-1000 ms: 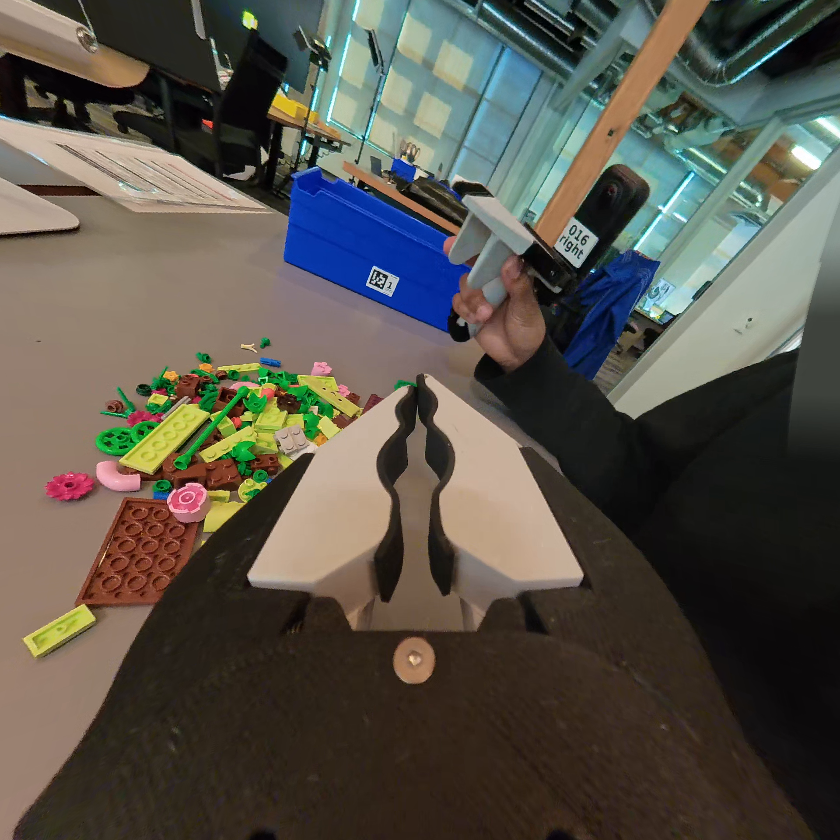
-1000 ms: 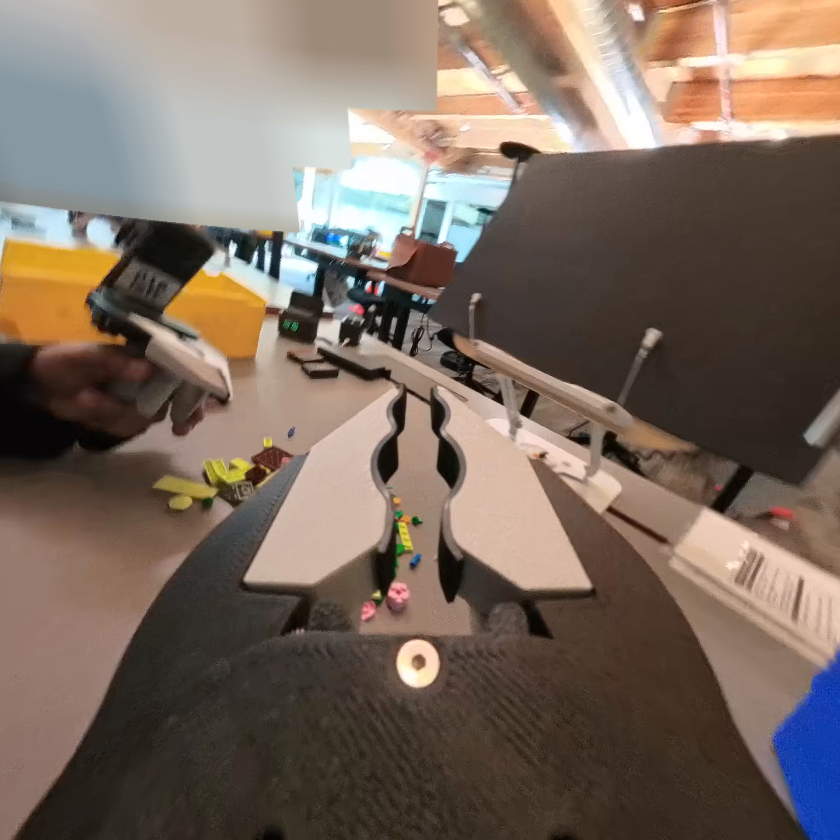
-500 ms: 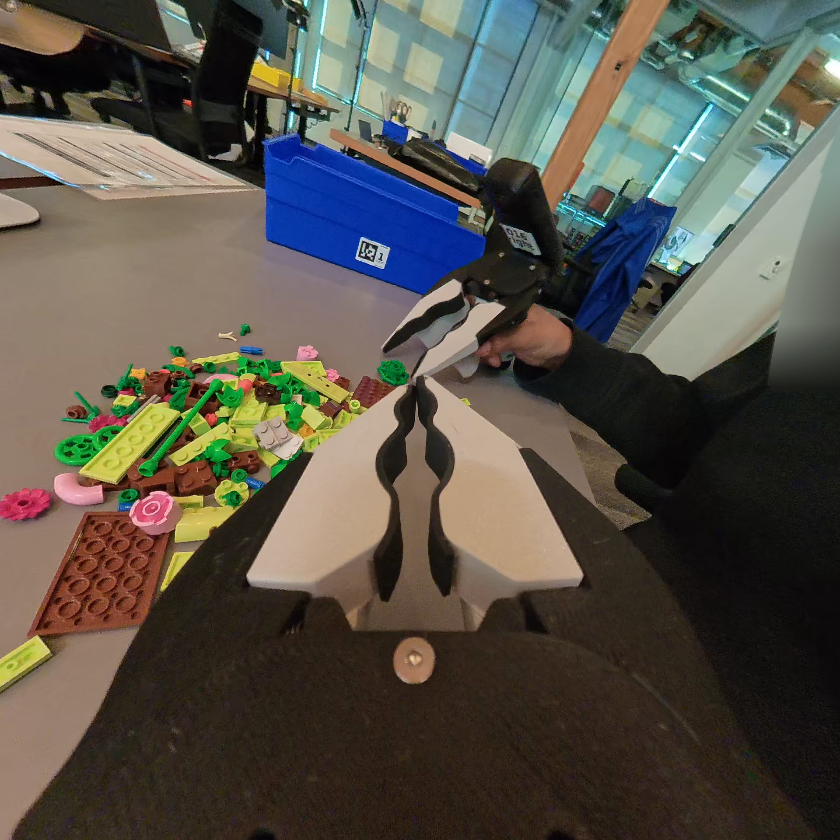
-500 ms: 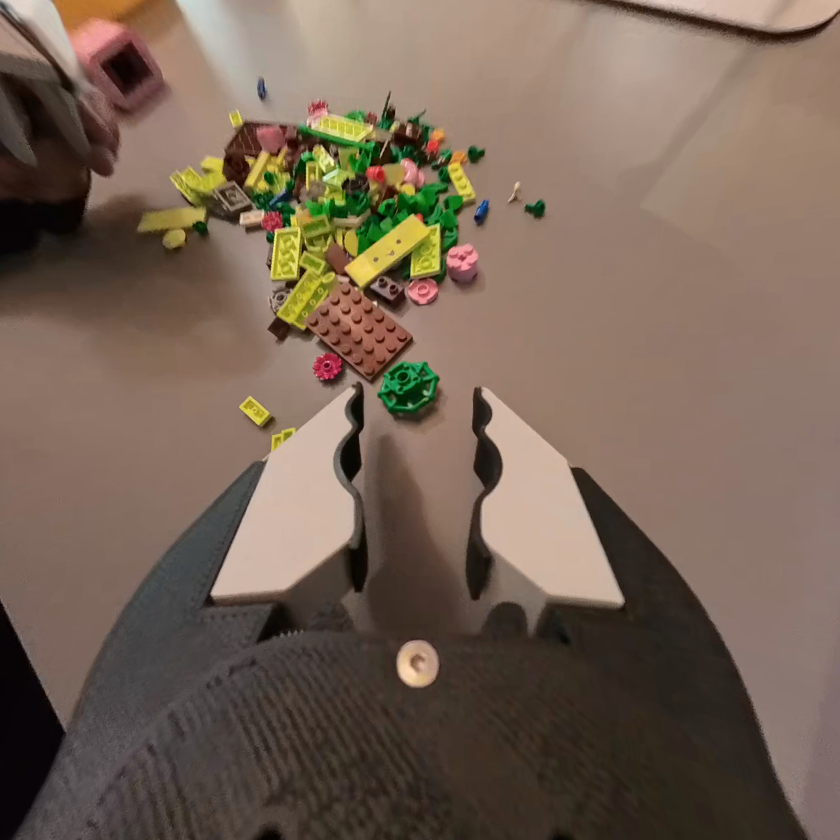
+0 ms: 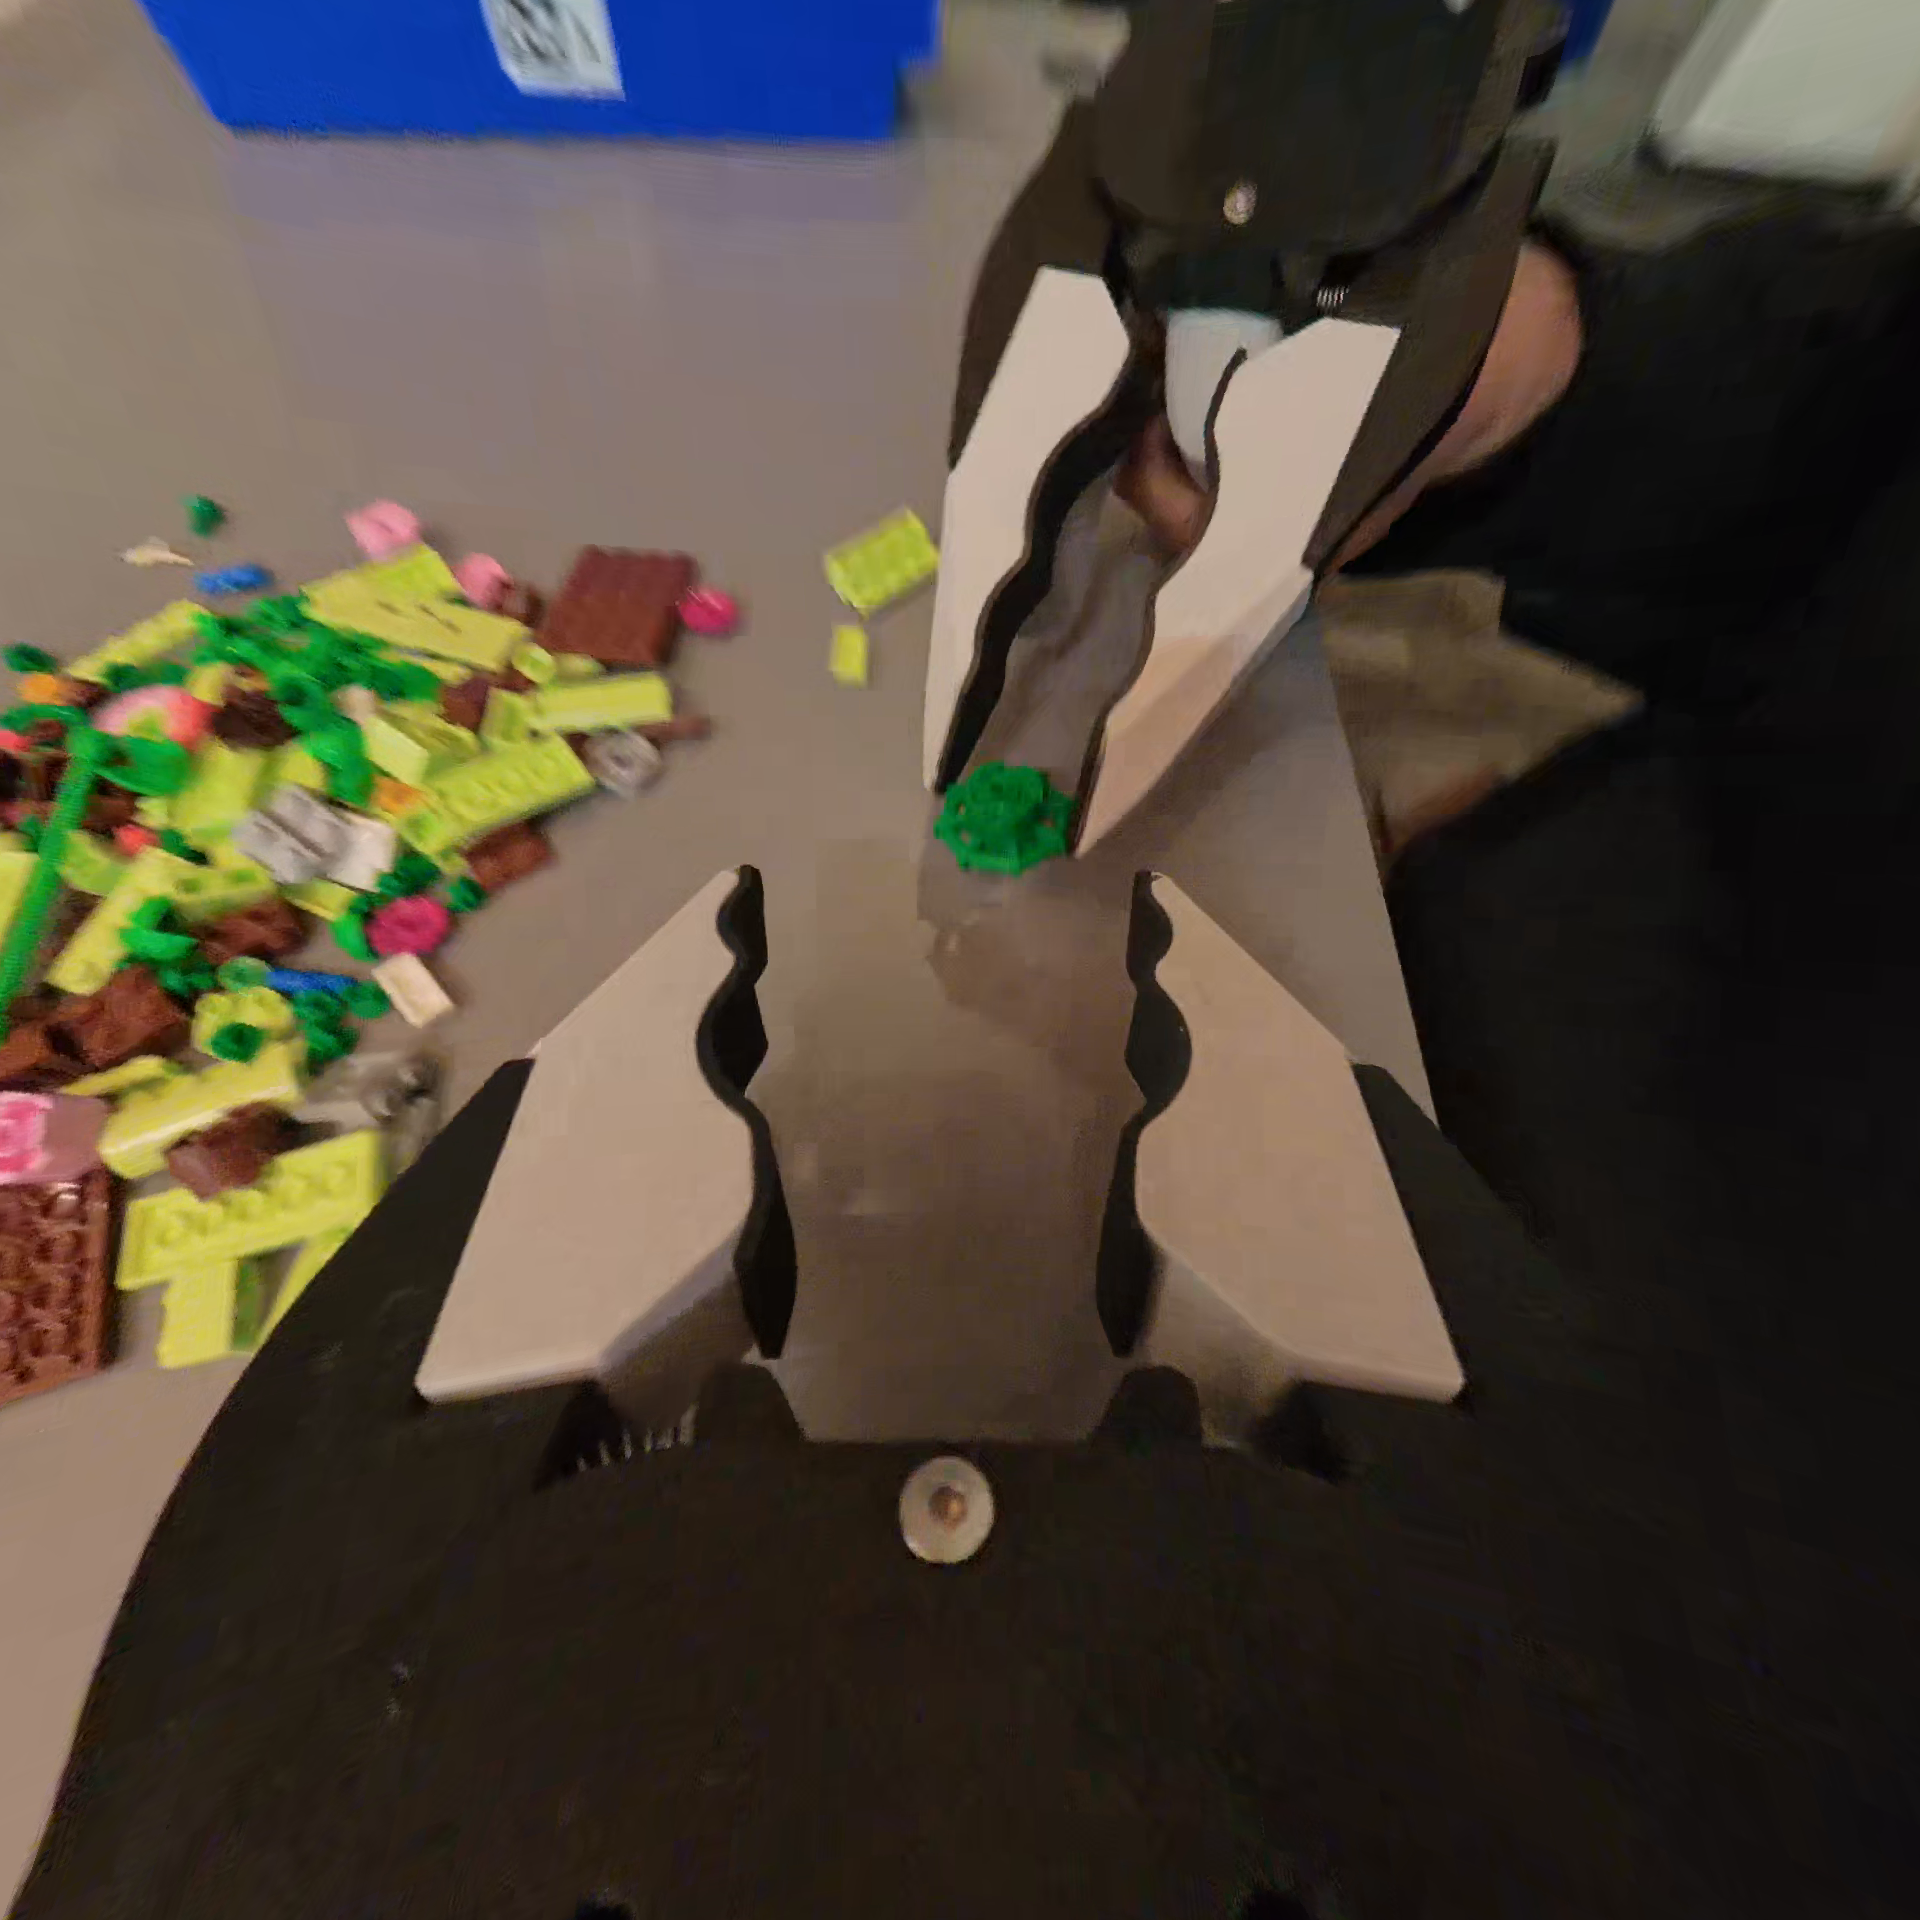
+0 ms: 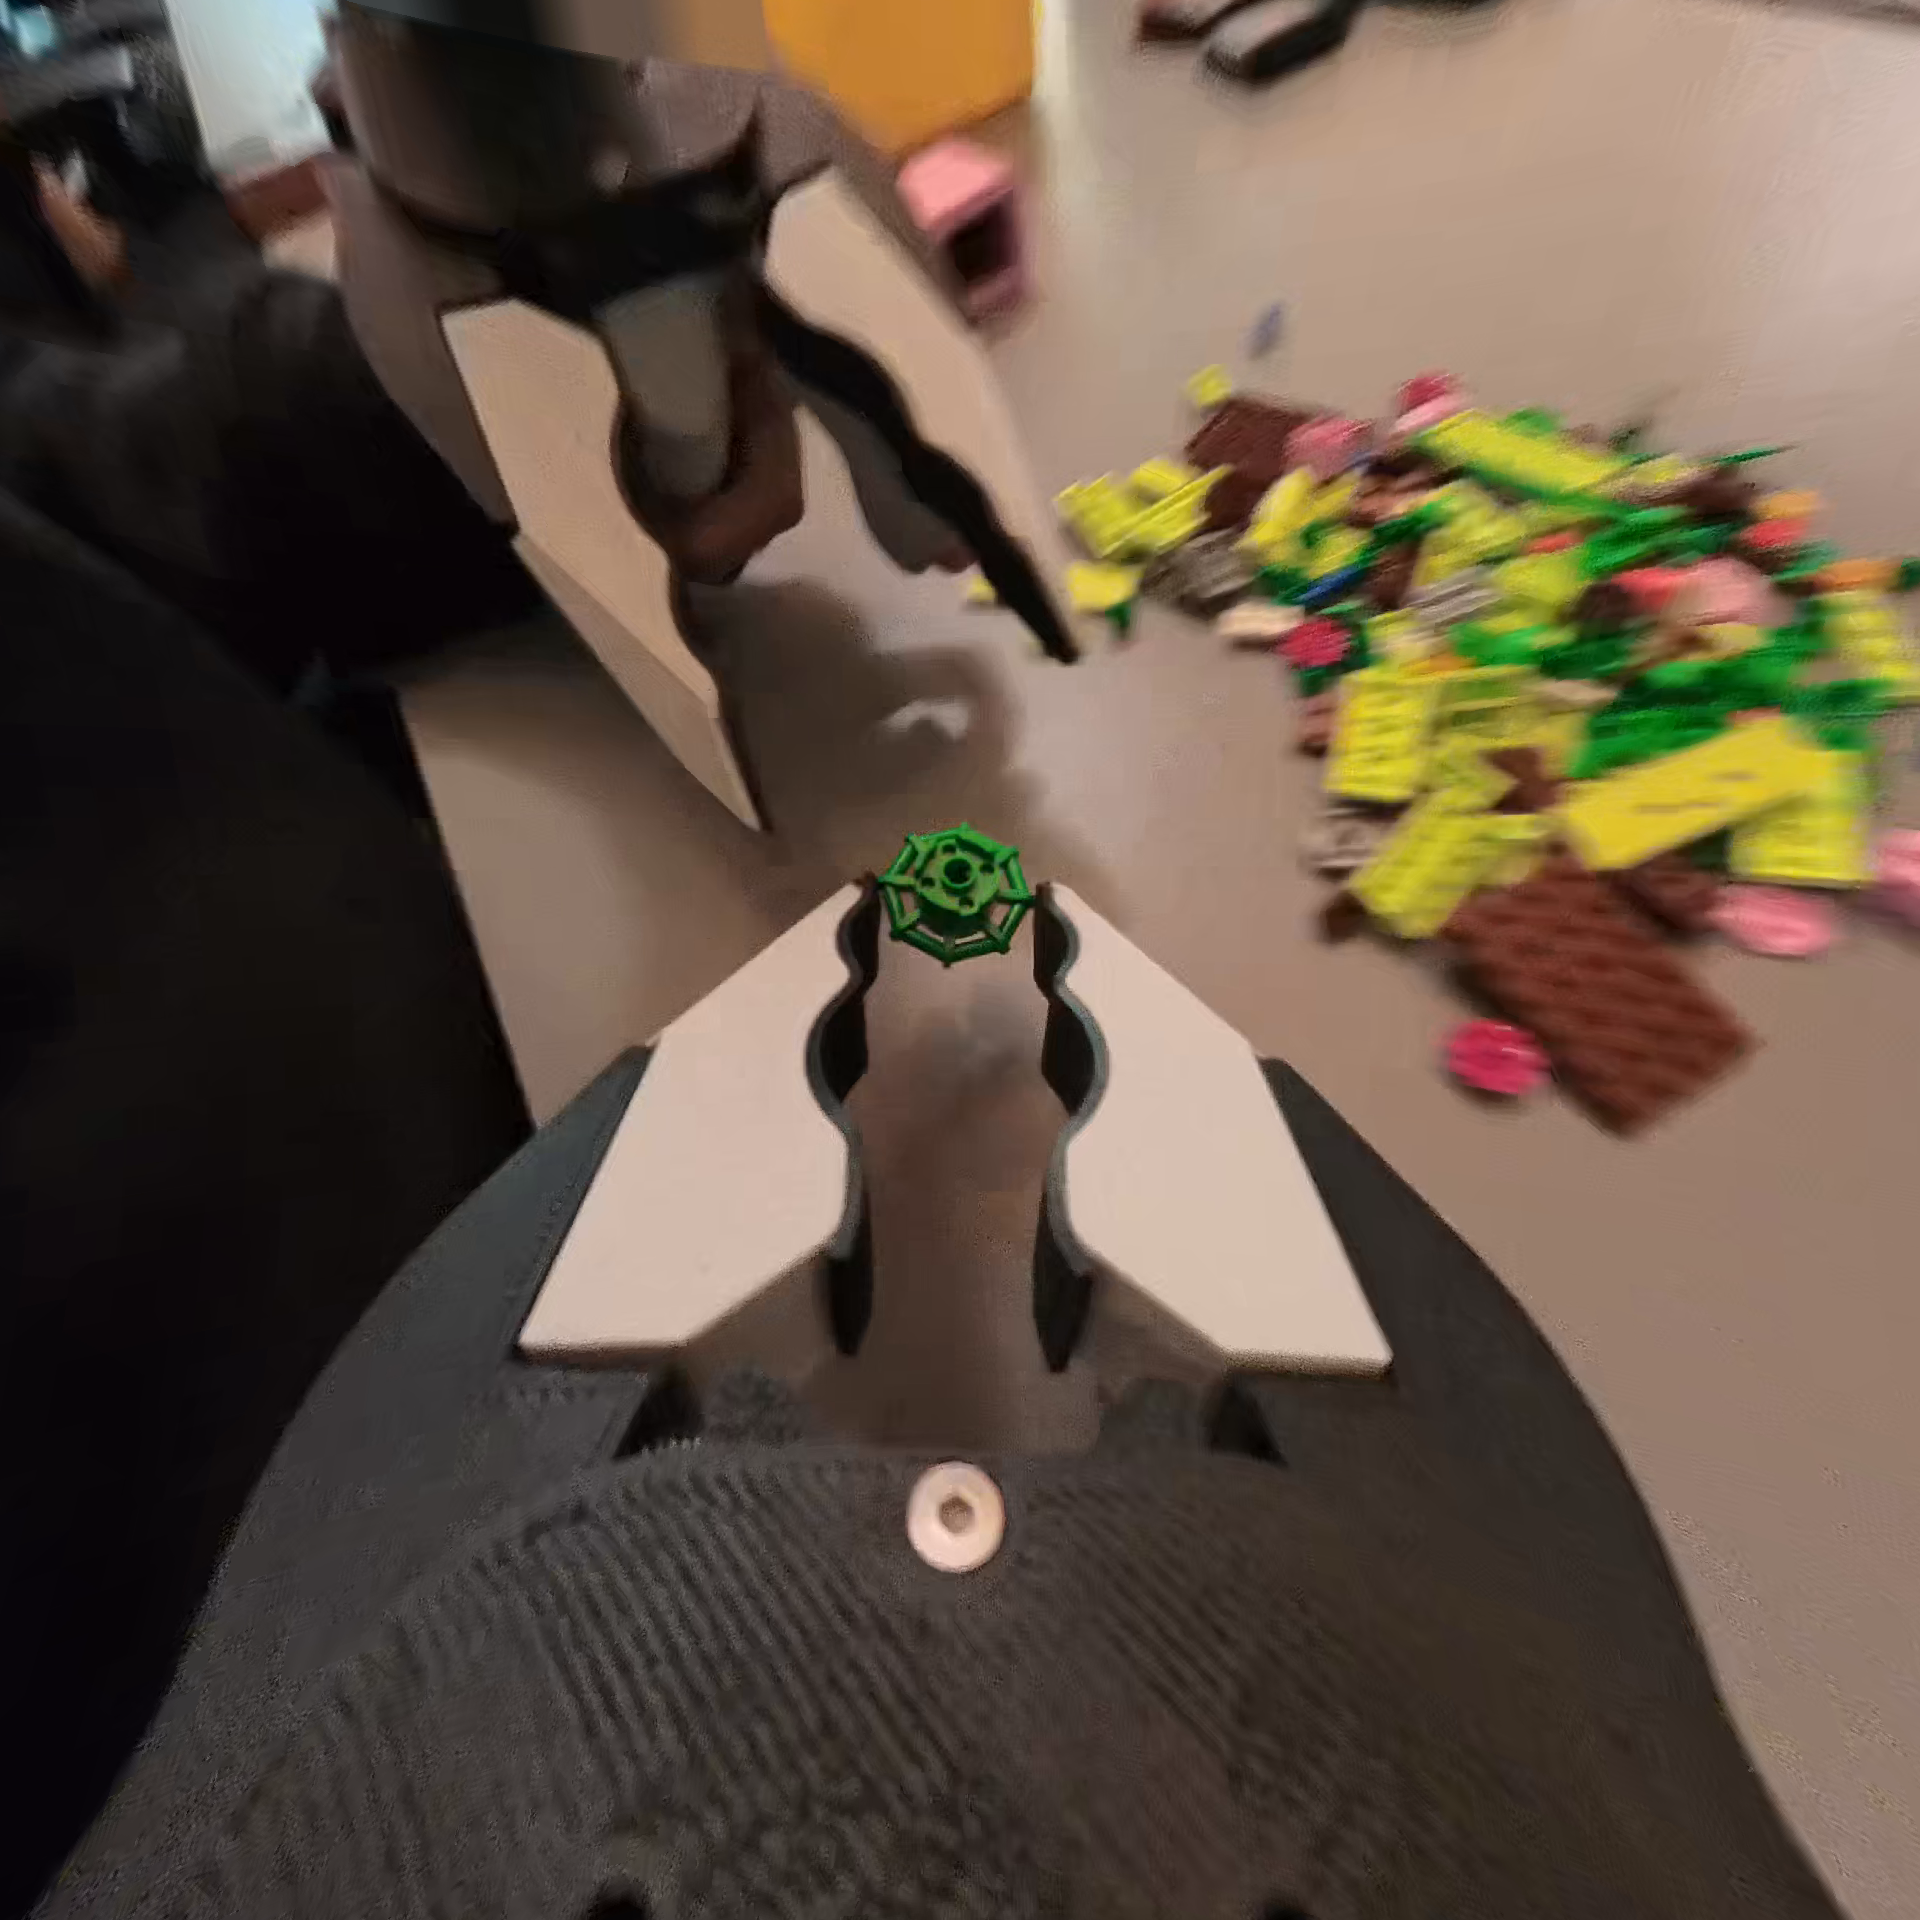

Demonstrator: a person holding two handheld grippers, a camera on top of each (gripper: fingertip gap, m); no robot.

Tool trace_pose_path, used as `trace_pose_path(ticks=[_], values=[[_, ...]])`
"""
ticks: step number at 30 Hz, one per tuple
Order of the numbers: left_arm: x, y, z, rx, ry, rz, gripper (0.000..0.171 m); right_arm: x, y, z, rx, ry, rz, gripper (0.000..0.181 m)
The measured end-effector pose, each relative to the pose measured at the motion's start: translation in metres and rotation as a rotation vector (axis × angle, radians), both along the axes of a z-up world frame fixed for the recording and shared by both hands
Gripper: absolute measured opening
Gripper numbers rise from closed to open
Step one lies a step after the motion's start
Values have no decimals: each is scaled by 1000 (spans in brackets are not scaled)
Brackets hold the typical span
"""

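Both claws angled down: right claw (image 6: 951, 902) pinching green wheel (image 6: 953, 907), left claw (image 5: 943, 899) spread.

Little can be read here. A white sticker (image 5: 554, 44) with a black square-patterned marker sits on the front wall of the blue bin (image 5: 312, 62) at the far edge of the surface (image 5: 520, 343) in the left wrist view; it is blurred and cut off by the frame's top edge, and no character on it is legible. The toy bricks (image 5: 312, 790) scattered on the surface carry no legible print, nor does the yellow bin (image 6: 904, 52) at the top of the right wrist view, where motion blur smears the whole picture.
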State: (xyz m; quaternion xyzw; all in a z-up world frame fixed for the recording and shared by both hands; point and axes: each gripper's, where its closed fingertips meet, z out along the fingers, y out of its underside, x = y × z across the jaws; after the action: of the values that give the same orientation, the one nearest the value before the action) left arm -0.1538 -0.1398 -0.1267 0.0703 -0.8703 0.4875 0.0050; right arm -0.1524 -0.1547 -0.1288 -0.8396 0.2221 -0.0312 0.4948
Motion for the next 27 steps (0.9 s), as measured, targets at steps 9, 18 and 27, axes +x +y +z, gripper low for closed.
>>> trace_pose_path(ticks=[9,18,27], values=[[-24,8,-14,59,69,-67,51,-21,24,-30,-245,-145,71,33],[-26,2,-24,130,10,-88,35,-17,11,5,18,-84,14,27],[-26,1,-34,198,-46,-92,34,-20,24,-17,-126,-82,116,18]])
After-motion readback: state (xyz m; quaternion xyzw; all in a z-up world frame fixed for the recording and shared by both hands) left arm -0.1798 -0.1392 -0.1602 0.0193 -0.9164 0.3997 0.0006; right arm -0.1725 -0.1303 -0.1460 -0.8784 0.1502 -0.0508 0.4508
